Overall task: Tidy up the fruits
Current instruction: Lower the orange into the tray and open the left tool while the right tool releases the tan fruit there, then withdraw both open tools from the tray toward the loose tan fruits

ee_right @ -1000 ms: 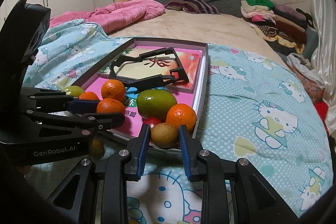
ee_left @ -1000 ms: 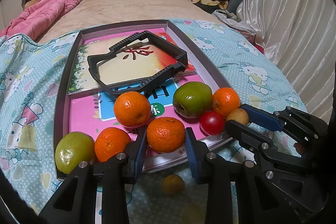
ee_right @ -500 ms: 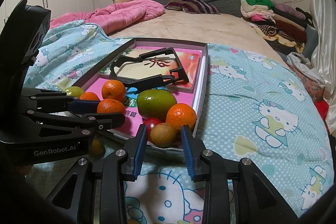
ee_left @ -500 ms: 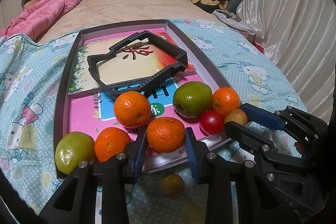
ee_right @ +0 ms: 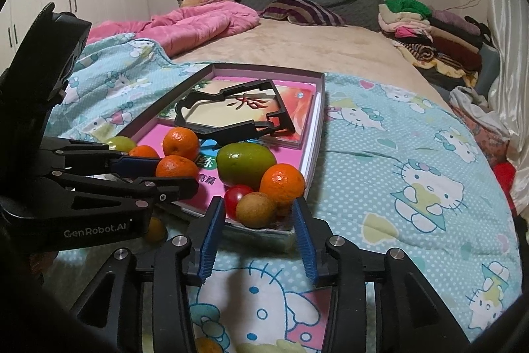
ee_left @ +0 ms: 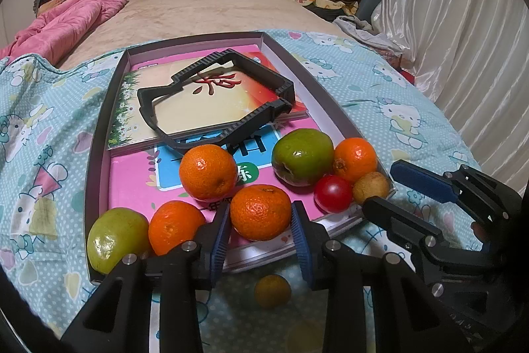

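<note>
On the bed, a shallow tray point(ee_left: 99, 134) holds books and fruit. Left gripper point(ee_left: 259, 232) fingers clench a mandarin point(ee_left: 260, 211) at the tray's near edge. Right gripper point(ee_right: 256, 234) fingers are spreading, clear of the small brown fruit point(ee_right: 256, 209) between them, which sits in the tray's near corner beside a cherry tomato point(ee_right: 235, 195).

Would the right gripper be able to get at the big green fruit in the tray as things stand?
Probably not directly: the small brown fruit, cherry tomato and an orange sit between the opening right gripper and the green fruit.
</note>
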A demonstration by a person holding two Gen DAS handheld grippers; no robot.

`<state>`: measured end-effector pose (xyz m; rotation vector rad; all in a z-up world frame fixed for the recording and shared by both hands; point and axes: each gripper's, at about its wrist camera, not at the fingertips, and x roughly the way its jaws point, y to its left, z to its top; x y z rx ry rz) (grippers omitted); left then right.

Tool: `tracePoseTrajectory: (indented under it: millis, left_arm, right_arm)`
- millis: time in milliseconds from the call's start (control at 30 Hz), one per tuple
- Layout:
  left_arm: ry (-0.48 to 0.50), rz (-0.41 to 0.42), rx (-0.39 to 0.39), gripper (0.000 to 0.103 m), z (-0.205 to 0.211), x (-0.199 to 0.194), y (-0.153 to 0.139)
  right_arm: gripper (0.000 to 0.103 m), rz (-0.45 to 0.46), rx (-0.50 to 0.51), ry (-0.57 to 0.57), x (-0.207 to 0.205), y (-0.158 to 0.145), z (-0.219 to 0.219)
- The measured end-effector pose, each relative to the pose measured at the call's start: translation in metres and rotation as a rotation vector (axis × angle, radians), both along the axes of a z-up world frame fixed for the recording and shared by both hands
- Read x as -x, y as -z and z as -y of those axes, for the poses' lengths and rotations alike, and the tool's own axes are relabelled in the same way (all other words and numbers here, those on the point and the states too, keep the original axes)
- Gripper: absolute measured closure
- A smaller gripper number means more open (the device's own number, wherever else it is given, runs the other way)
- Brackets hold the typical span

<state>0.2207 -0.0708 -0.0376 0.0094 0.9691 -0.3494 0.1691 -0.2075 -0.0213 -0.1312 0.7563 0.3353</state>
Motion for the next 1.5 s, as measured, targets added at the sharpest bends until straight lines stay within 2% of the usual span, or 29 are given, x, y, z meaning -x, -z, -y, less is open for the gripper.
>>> tracePoseTrajectory:
  millis: [333, 500, 867, 1000, 1167, 1300, 1500]
  left_arm:
    - [-0.003, -0.007, 0.012, 0.066, 0.0, 0.001, 0.0]
    - [0.004, -0.009, 0.035, 0.056, -0.001, 0.003, -0.003]
    - [0.01, -0.005, 0.039, 0.053, 0.0, 0.008, -0.007]
    - [0.012, -0.008, 0.049, 0.045, -0.002, 0.01, -0.01]
    - [0.013, -0.004, 0.056, 0.043, -0.005, 0.014, -0.014]
    - [0.019, 0.012, 0.062, 0.032, -0.007, 0.019, -0.021]
    - [0.001, 0.039, 0.057, 0.023, -0.014, 0.027, -0.032]
  right_arm:
    - [0.053, 0.002, -0.009, 0.021, 0.001, -0.003, 0.005]
    - [0.05, 0.001, -0.017, 0.036, 0.001, -0.003, 0.009]
    - [0.048, 0.001, -0.019, 0.059, 0.0, -0.003, 0.015]
    - [0.046, 0.002, -0.021, 0.069, 0.001, -0.004, 0.018]
    - [0.044, 0.005, -0.023, 0.075, 0.001, -0.005, 0.02]
    - [0.04, 0.006, -0.031, 0.079, 0.001, -0.005, 0.021]
    - [0.036, 0.02, -0.045, 0.082, 0.005, -0.01, 0.021]
